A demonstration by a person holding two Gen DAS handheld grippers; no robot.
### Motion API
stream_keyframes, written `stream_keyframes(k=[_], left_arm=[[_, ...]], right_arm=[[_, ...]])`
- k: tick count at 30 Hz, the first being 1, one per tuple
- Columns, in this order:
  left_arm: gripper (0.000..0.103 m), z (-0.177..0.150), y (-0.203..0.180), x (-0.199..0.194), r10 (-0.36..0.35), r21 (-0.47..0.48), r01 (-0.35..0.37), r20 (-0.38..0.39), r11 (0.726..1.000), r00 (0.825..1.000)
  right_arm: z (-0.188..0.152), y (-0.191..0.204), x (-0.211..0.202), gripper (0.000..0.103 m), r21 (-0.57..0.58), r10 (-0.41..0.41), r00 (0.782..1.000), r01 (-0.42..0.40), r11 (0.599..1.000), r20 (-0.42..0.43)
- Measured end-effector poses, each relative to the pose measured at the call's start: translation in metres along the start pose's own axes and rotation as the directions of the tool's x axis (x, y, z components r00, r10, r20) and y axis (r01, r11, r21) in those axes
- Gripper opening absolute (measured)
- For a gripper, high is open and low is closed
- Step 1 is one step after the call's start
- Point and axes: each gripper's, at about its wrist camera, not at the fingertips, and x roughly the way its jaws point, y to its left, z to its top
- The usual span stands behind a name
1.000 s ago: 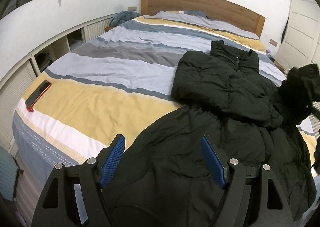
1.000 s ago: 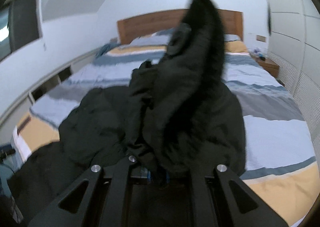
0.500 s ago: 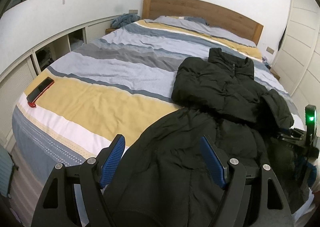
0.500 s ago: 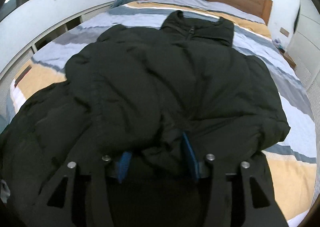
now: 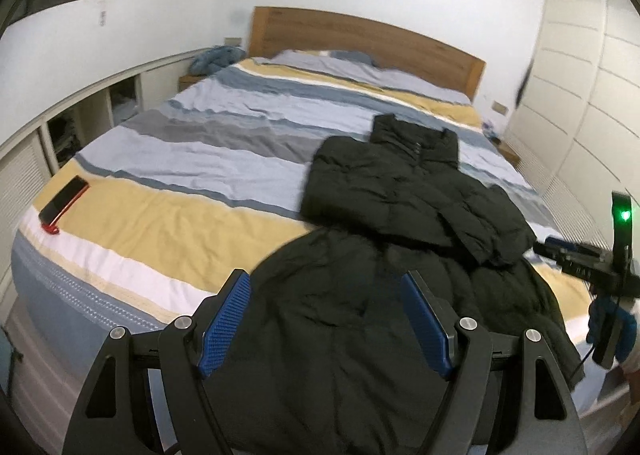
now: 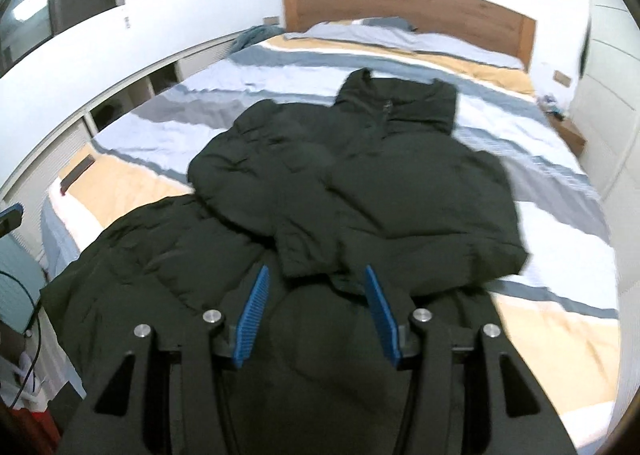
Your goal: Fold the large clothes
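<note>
Black puffer coat [image 5: 360, 295] spread on the striped bed [image 5: 180, 183], collar [image 5: 412, 139] toward the wooden headboard [image 5: 360, 35], hem hanging over the foot edge nearest the cameras. Both sleeves lying folded across the chest; one cuff [image 6: 308, 251] resting just ahead of the right fingers.

Left gripper [image 5: 328, 319] poised over the lower half of the coat, blue-padded fingers [image 5: 224, 323] spread wide, gripping nothing. Not clear whether the pads touch the fabric.

Right gripper [image 6: 316, 315] likewise over the lower coat, fingers [image 6: 252, 315] parted moderately, narrower than the left pair, empty. Same tool visible at the right edge of the left wrist view [image 5: 592, 267], green light [image 5: 624, 215] glowing on it, beside the coat's edge.

Phone [image 5: 64, 203] with red trim lying on the yellow stripe near the bed's left corner, well apart from the coat. Bluish cloth [image 5: 216, 57] bunched on a low stand beside the headboard. Open shelf [image 5: 80, 123] along the left wall, white wardrobe [image 5: 580, 95] on the right.
</note>
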Motion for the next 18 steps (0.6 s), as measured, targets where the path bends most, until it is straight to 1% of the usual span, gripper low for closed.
stream_keyframes(k=[3, 4, 5, 9, 11, 13, 16, 18], left_arm=[[0.077, 0.007, -0.023, 0.007, -0.022, 0.058, 0.023, -0.018, 0.998, 1.0], [0.083, 0.011, -0.033, 0.011, -0.024, 0.079, 0.025, -0.02, 0.997, 1.0], [0.086, 0.014, -0.041, 0.016, -0.027, 0.093, 0.029, -0.023, 0.995, 0.999], [0.086, 0.039, -0.087, 0.048, -0.077, 0.158, 0.085, -0.055, 0.984, 0.995], [0.086, 0.054, -0.112, 0.072, -0.102, 0.196, 0.113, -0.067, 0.974, 0.993], [0.086, 0.069, -0.137, 0.106, -0.137, 0.225, 0.155, -0.094, 0.962, 0.986], [0.086, 0.079, -0.169, 0.153, -0.183, 0.254, 0.209, -0.121, 0.944, 0.976], [0.085, 0.083, -0.195, 0.19, -0.223, 0.276, 0.254, -0.137, 0.927, 0.965]], right_arm=[[-0.002, -0.017, -0.014, 0.048, 0.031, -0.03, 0.999, 0.03, 0.999, 0.014], [-0.003, -0.025, -0.018, 0.048, 0.045, -0.04, 0.999, 0.039, 0.998, 0.019], [-0.004, -0.034, -0.02, 0.048, 0.064, -0.048, 0.999, 0.047, 0.997, 0.022], [-0.005, -0.069, -0.016, 0.048, 0.117, -0.075, 0.997, 0.071, 0.991, 0.029], [-0.004, -0.083, -0.007, 0.048, 0.14, -0.068, 0.997, 0.062, 0.988, 0.034], [0.0, -0.096, 0.003, 0.048, 0.147, -0.068, 0.997, 0.061, 0.987, 0.042], [0.008, -0.116, 0.022, 0.048, 0.16, -0.057, 0.996, 0.046, 0.986, 0.063], [0.015, -0.133, 0.04, 0.048, 0.177, -0.042, 0.996, 0.026, 0.984, 0.084]])
